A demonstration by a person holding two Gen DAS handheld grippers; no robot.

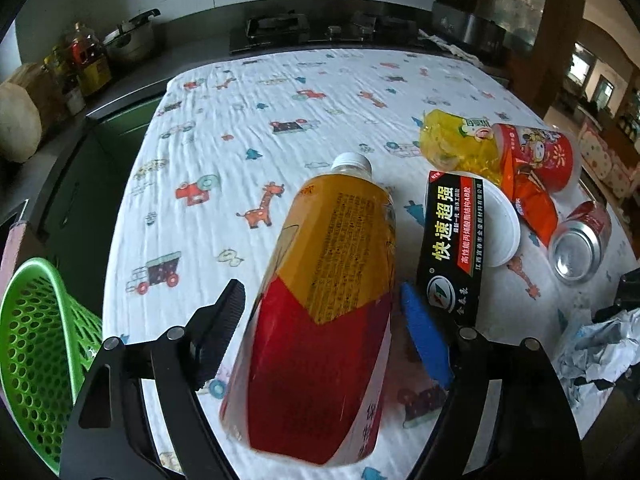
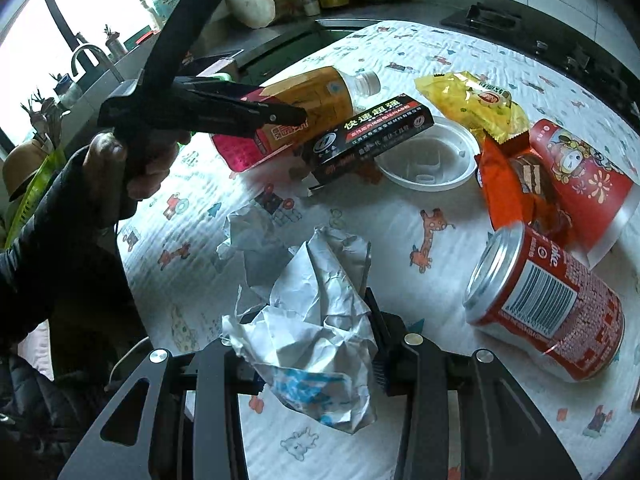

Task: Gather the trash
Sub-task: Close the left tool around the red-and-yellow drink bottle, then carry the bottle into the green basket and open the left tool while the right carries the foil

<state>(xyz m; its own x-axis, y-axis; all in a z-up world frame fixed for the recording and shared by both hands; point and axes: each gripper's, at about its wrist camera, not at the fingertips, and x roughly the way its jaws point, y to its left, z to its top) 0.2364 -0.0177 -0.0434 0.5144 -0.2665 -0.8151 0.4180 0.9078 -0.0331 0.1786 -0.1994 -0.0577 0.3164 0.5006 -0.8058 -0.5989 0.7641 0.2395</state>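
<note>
A plastic drink bottle [image 1: 324,312] with a yellow and red label lies between the fingers of my left gripper [image 1: 324,320]; a gap shows beside the black finger, the blue finger is close to it. The bottle also shows in the right wrist view [image 2: 304,108], lifted off the cloth by the left gripper [image 2: 280,116]. My right gripper [image 2: 316,344] is shut on crumpled white paper [image 2: 316,320]. A green mesh basket [image 1: 36,344] stands at the lower left.
On the patterned cloth [image 1: 240,152] lie a black glue box [image 1: 452,240], a white plastic lid [image 2: 428,152], a yellow wrapper [image 2: 472,104], an orange wrapper [image 2: 508,184], a red paper cup [image 2: 580,184] and a red cola can [image 2: 548,312]. A stove and counter stand behind.
</note>
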